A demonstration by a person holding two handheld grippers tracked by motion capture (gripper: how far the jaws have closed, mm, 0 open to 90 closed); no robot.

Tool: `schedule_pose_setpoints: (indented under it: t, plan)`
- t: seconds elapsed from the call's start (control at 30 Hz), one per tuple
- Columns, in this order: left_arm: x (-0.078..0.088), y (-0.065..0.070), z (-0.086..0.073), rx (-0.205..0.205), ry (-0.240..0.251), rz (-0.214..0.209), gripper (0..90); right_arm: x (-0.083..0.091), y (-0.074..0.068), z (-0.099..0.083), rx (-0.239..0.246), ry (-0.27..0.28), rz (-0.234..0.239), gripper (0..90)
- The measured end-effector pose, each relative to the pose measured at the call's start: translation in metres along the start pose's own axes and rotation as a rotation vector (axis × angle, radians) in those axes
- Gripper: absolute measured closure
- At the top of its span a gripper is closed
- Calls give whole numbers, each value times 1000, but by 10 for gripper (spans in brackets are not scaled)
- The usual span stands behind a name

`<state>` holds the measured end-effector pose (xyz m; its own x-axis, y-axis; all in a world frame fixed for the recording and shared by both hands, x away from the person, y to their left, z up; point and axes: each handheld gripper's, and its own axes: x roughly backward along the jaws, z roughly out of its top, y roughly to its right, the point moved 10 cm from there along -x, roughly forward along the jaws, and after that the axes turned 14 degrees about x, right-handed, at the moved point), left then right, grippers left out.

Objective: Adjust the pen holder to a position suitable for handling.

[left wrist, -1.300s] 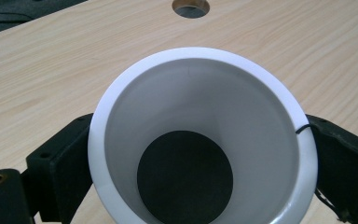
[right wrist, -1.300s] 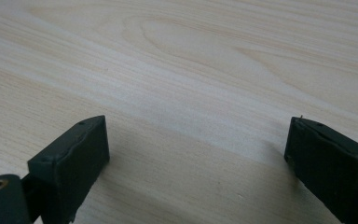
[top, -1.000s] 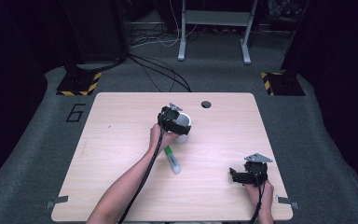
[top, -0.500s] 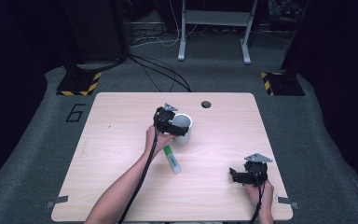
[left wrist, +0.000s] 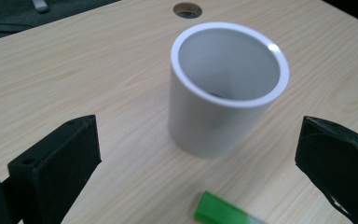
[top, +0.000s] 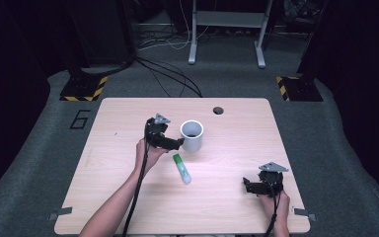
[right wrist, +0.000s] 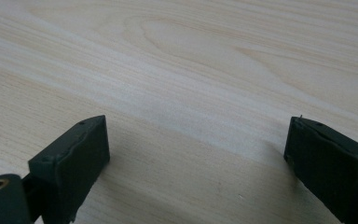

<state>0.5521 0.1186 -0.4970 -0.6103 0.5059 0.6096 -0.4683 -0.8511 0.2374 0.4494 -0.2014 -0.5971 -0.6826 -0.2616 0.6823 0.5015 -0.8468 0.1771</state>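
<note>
A white cylindrical cup stands upright near the middle of the wooden table; in the left gripper view the cup shows its open mouth. My left gripper sits just left of the cup, open, with the cup a little beyond its jaws and untouched. A tube with a green cap lies flat in front of the cup, and its green end peeks in at the bottom between my left jaws. My right gripper rests low at the table's front right, open over bare wood.
A round cable hole is in the table behind the cup. Black cables and a metal stand are on the grey floor beyond the far edge. Two yellow-black striped blocks lie on the floor.
My left gripper has drawn back to the left, off the cup; the white cup now stands free and fully visible. The right gripper has stayed put.
</note>
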Motion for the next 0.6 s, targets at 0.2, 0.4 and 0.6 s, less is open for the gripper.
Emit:
schedule_pose_setpoints:
  t: [0.2, 0.4, 0.6]
  plan:
    - [20, -13, -16, -21, 13, 32, 0, 0, 0, 0, 0, 0, 0, 62]
    - [31, -25, -34, -3, -3, 49, 0, 0, 0, 0, 1, 0, 0, 62]
    - [42, -44, -64, 10, -64, 72, 0, 0, 0, 0, 1, 0, -1, 61]
